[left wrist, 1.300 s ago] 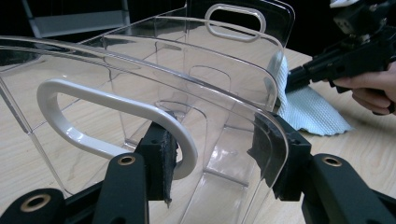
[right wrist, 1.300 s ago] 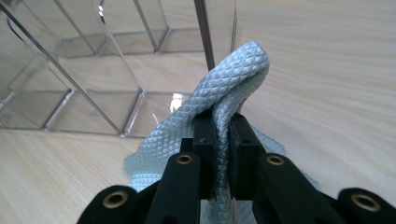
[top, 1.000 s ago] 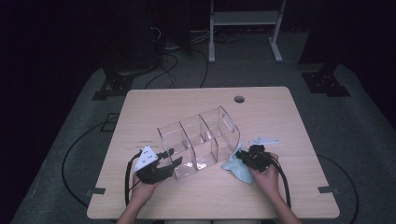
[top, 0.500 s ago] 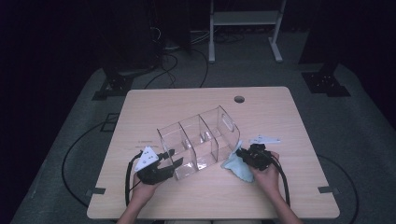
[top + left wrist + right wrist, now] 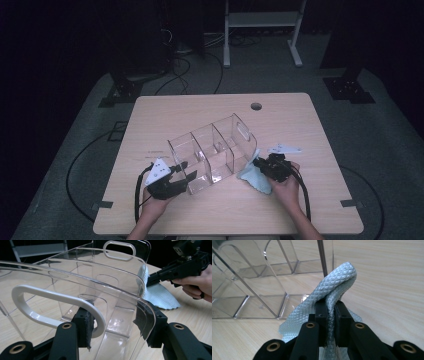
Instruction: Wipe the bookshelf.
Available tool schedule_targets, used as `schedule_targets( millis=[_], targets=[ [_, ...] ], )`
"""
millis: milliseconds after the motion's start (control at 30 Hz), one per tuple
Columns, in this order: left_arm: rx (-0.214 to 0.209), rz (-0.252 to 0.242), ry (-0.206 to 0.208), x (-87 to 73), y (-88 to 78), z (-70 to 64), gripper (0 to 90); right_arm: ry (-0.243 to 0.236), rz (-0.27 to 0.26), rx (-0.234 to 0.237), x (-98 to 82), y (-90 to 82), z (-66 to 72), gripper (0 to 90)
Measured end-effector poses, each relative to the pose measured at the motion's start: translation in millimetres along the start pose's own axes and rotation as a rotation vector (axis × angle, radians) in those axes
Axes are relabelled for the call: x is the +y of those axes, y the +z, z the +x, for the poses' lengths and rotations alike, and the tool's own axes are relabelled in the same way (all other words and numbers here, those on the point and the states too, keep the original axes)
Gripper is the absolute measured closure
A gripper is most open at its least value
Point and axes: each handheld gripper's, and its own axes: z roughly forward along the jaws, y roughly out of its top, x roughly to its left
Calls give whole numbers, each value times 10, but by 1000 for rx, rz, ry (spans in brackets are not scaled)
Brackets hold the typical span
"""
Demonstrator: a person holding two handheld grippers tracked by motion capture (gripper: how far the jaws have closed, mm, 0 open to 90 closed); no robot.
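Hands steady on organizer and cloth

Your left hand (image 5: 152, 207) comes in low at the near left of the bench (image 5: 220, 107), its left tool (image 5: 181, 176) pointing right and slightly away from you. The left gripper view shows that tool pinching the near end wall of the clear organizer (image 5: 212, 150): one pad sits inside the wall beside the white handle loop (image 5: 57, 306), the other outside it. Your right hand (image 5: 287, 187) lies at the near right, with the right tool (image 5: 257, 162) aimed left toward the organizer's far end. Its two pads are pressed together on a fold of the pale blue cloth (image 5: 252, 175), which bunches up against the organizer's clear wall while the rest lies flat on the bench.

The organizer lies tilted across the middle of the bench, its three compartments running from near left to far right. A small grey plate (image 5: 284, 149) rests on the bench just beyond your right hand, and a round hole (image 5: 256, 106) marks the far edge.

Compared with a second ago, both hands, the organizer and the cloth sit where they were.
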Motion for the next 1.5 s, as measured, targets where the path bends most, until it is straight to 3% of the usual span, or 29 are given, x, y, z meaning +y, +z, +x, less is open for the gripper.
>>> schedule_targets(
  millis=[167,267,367,467,500,567,700,800,1100,1267,1500],
  targets=[
    [-1,13,1,2,-12,-41,484,-2,9,1,2,1,3,825],
    [-5,27,9,-4,-33,-85,478,-9,-74,11,138,-175,36,825],
    [-27,32,-2,-4,-47,-134,473,-18,-86,11,165,-205,57,825],
    [-30,32,-6,-16,-65,-171,471,-9,-53,15,84,-119,42,826],
    [-29,33,-4,-18,-72,-177,470,3,-12,17,7,-34,16,825],
    [-29,35,-8,-18,-79,-186,469,10,13,18,-49,33,-6,826],
    [-34,36,-12,-13,-85,-182,459,2,8,12,-37,28,12,826],
    [-49,39,-13,-13,-121,-185,401,5,6,15,-39,29,8,825],
    [-52,30,-13,-31,-362,-198,368,10,5,18,-39,24,5,825],
    [-40,26,4,-28,-477,-140,365,20,1,23,-40,29,-10,825],
    [22,13,-1,-4,-485,106,359,21,-1,23,-44,31,-12,825]
  ],
)
